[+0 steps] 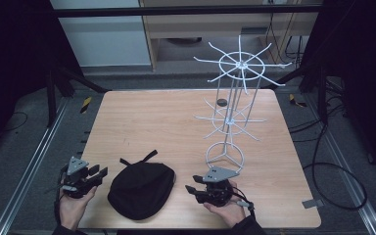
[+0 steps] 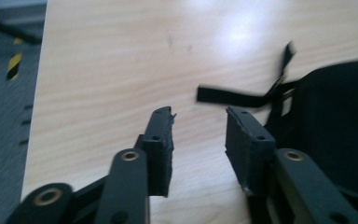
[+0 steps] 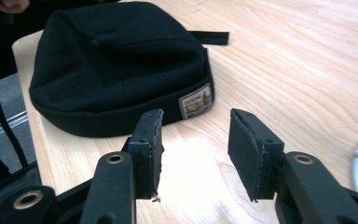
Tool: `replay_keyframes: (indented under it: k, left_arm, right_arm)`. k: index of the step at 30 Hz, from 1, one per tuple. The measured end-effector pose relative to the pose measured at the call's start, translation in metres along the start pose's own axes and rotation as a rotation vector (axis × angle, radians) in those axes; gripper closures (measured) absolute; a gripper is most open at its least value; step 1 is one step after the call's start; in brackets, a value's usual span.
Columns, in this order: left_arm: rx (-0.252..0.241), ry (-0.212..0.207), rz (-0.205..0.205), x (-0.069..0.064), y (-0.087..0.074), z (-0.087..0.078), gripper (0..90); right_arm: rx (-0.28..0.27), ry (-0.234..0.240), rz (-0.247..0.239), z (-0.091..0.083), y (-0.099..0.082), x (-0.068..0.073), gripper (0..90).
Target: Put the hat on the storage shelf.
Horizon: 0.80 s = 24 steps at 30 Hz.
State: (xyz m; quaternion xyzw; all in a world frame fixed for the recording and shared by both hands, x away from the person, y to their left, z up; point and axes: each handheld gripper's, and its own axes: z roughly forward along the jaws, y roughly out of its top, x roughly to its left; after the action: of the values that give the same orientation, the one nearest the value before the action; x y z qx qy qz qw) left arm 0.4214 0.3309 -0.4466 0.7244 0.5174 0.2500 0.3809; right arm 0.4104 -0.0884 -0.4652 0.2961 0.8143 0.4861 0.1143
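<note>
A black cap point(image 1: 142, 188) lies on the wooden table point(image 1: 152, 117) near its front edge, its strap point(image 1: 144, 157) trailing toward the back. My left gripper point(image 1: 100, 172) is just left of the cap, held in a hand and open. In the left gripper view the gripper point(image 2: 198, 128) has nothing between its jaws; the strap point(image 2: 233, 97) and the cap point(image 2: 335, 116) lie just ahead, to the right. My right gripper point(image 1: 190, 190) is right of the cap and open. In the right gripper view the gripper point(image 3: 196, 135) points at the cap point(image 3: 121, 65) and its sewn label point(image 3: 196, 101) without touching them.
A tall white wire display rack point(image 1: 232, 98) with spoke arms stands on the right half of the table, its base ring point(image 1: 224, 155) just behind my right gripper. A small dark disc point(image 1: 221, 102) lies beside the rack. Cables run over the floor to the right.
</note>
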Motion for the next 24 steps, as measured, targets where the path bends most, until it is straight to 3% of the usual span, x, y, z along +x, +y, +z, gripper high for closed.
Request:
replay_keyframes:
  k: [3, 6, 10, 17, 24]
  left_arm:
    - [-0.047, -0.056, 0.015, -0.009, 0.007, -0.007, 53.2]
    - [-0.059, -0.107, 0.032, -0.017, 0.012, -0.009, 49.9]
    - [-0.060, -0.179, 0.103, -0.040, 0.018, -0.012, 45.9]
    - [-0.037, -0.237, 0.188, -0.065, 0.022, -0.013, 44.6]
    - [0.013, -0.257, 0.250, -0.075, 0.022, -0.010, 43.7]
  right_arm:
    - [-0.010, -0.022, 0.009, -0.007, -0.001, -0.005, 53.2]
    - [-0.019, -0.042, 0.016, -0.013, -0.002, -0.009, 52.2]
    - [-0.026, -0.118, 0.021, -0.031, -0.007, -0.020, 49.8]
    - [-0.050, -0.188, 0.067, -0.055, -0.016, -0.036, 48.9]
    - [-0.053, -0.264, 0.093, -0.076, -0.028, -0.049, 48.7]
